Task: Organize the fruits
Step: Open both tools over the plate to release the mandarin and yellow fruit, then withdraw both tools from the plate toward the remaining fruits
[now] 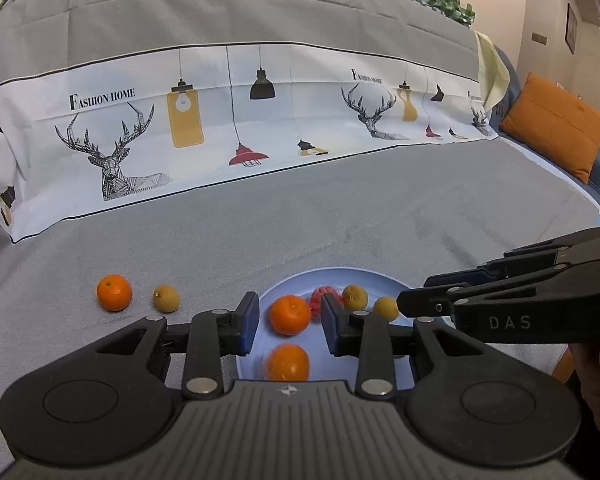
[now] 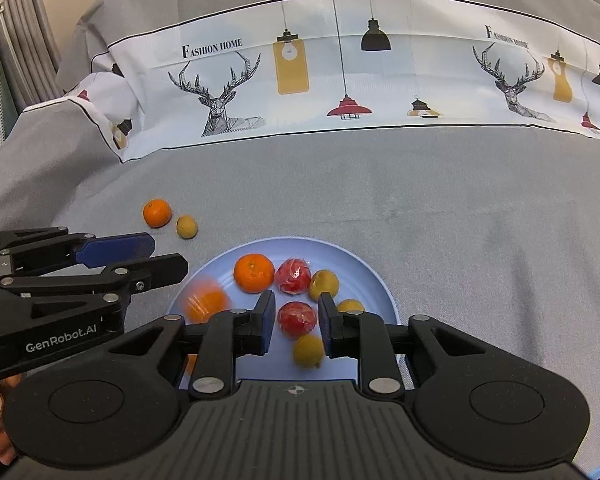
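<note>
Both grippers, left (image 1: 288,322) and right (image 2: 294,322), hover with fingers apart and empty over the plate (image 2: 376,280) of fruit; 2 pieces, an orange (image 2: 157,213) and a yellow fruit (image 2: 187,227), remain outside on the bed.

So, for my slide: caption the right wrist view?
Open right tongs above a round blue plate of fruit; open left tongs alongside.

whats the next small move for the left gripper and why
Probably swing the left gripper, open and empty, left toward the orange and the yellow fruit on the grey cloth: they are the only fruits not on the blue plate.
</note>
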{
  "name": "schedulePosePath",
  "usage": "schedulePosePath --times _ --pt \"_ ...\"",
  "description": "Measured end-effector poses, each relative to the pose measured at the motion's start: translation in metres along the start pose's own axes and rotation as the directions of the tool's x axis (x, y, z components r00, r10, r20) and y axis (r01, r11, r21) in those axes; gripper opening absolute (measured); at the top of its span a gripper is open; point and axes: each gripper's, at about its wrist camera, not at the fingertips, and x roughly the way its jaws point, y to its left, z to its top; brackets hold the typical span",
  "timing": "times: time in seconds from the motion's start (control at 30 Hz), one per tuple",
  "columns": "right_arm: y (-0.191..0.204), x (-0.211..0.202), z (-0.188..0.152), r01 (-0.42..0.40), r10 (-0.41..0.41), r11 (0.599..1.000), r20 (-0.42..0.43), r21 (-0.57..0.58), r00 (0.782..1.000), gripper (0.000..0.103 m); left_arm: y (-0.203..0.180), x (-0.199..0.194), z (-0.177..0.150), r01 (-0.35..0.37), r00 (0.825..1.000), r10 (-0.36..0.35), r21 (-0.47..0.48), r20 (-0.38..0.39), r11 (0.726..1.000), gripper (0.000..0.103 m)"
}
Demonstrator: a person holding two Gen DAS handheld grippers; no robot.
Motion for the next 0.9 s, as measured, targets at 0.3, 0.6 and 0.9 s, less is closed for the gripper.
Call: schedulePosePath --times 0.3,0.6,0.9 --pt "-0.0001 -0.0010 -0.0018 0.008 -0.008 1.000 0.007 0.000 1.000 0.033 -0.0001 -0.0024 0.0002 -0.012 1.000 0.012 -0.014 0.005 1.000 0.037" --pt "0.0003 -0.0020 -0.0022 0.023 -0.023 1.000 0.017 0.007 1.000 0.033 0.0003 -0.0026 0.0004 -0.017 1.000 0.017 -0.015 0.005 1.000 0.037" --pt "0.0031 -0.0030 -0.0020 0.051 -0.051 0.999 0.044 -0.002 0.998 0.033 0.0053 -0.0041 0.0024 -0.023 1.000 0.023 -0.033 0.011 0.999 0.037"
